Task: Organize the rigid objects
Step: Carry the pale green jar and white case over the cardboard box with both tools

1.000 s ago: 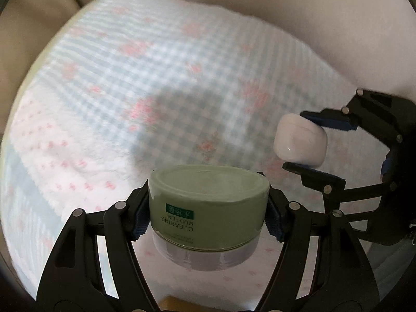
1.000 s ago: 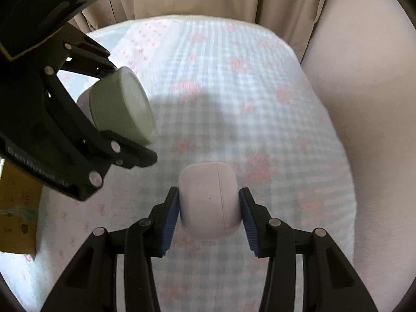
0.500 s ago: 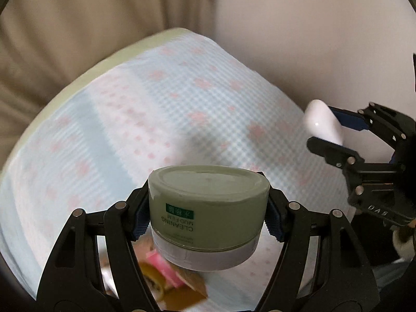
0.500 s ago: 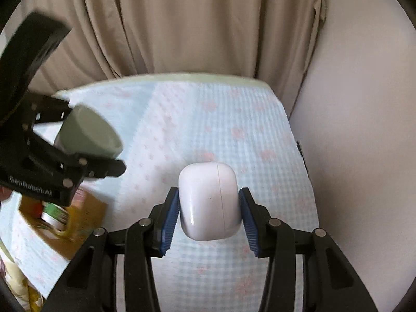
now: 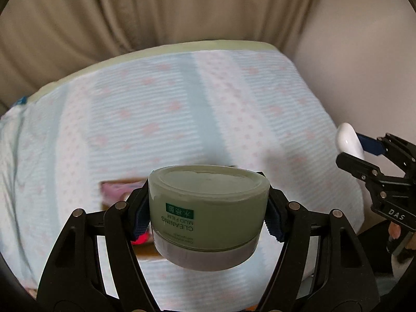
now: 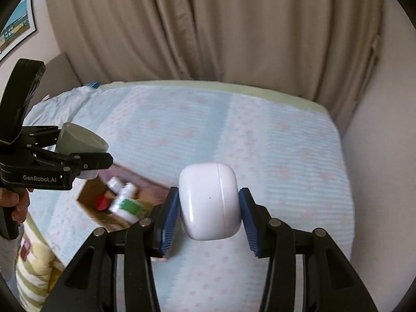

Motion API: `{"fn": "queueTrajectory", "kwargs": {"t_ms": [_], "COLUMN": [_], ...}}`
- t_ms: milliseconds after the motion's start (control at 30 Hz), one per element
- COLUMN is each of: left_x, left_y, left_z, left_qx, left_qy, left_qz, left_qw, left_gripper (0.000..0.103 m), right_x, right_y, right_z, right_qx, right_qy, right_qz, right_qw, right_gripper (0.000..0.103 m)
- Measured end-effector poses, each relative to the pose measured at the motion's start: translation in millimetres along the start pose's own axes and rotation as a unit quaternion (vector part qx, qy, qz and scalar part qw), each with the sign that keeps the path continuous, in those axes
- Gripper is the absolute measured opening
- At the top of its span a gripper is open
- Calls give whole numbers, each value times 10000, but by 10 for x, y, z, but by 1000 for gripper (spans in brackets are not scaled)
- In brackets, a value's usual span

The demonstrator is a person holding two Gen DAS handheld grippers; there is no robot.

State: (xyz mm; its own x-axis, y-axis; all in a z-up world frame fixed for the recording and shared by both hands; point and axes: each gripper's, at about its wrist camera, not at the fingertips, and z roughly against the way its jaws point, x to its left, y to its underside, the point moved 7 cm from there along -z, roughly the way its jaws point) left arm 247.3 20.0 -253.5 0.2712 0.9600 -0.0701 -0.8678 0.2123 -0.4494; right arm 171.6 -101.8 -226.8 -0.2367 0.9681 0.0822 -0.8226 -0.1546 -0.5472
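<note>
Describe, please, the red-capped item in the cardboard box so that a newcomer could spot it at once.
On the blue floral bedsheet lies an open cardboard box, below the left tongs holding the green jar. Inside, beside two white-capped bottles, sits the small item; its red cap is the only one.

We cannot see the floor of the cardboard box [image 6: 91, 197]: in the right wrist view the left gripper [image 6: 85, 153] covers its far corner and the right gripper [image 6: 209, 205] hides its near end. In the left wrist view the box is blurred and mostly masked by the green jar [image 5: 208, 208]; we make out only a pink smear and a red patch. The labels on the white bottles [image 6: 124, 200] are too blurred to read. The small print under the jar's main lettering is illegible. The framed picture [image 6: 18, 23] is cut by the lens edge. The person's hand [image 6: 15, 205] is only partly visible.
</note>
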Motion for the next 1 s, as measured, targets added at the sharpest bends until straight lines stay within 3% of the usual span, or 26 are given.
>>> {"fn": "queueTrajectory", "kwargs": {"t_ms": [233, 467, 733, 1000], "left_x": [897, 1480, 1671, 1559], "left_y": [280, 431, 524, 567], "left_z": [79, -308, -990, -1610], "left_qx": [10, 328, 845, 1448], "left_qy": [236, 659, 1056, 1253], "left_qz": [307, 177, -36, -154], "left_qw": [9992, 9971, 9908, 9814], "left_gripper": [68, 68, 68, 68], "right_x": [780, 1255, 1444, 1345], "right_y": [-60, -132, -107, 121], "right_z": [-217, -633, -1193, -1787], "right_qx": [167, 451, 884, 1682], "right_qy": [-207, -35, 148, 245], "right_qz": [-476, -1041, -1748, -2111], "right_qw": [9985, 9935, 9805, 9626], "right_gripper": [42, 42, 42, 42]}}
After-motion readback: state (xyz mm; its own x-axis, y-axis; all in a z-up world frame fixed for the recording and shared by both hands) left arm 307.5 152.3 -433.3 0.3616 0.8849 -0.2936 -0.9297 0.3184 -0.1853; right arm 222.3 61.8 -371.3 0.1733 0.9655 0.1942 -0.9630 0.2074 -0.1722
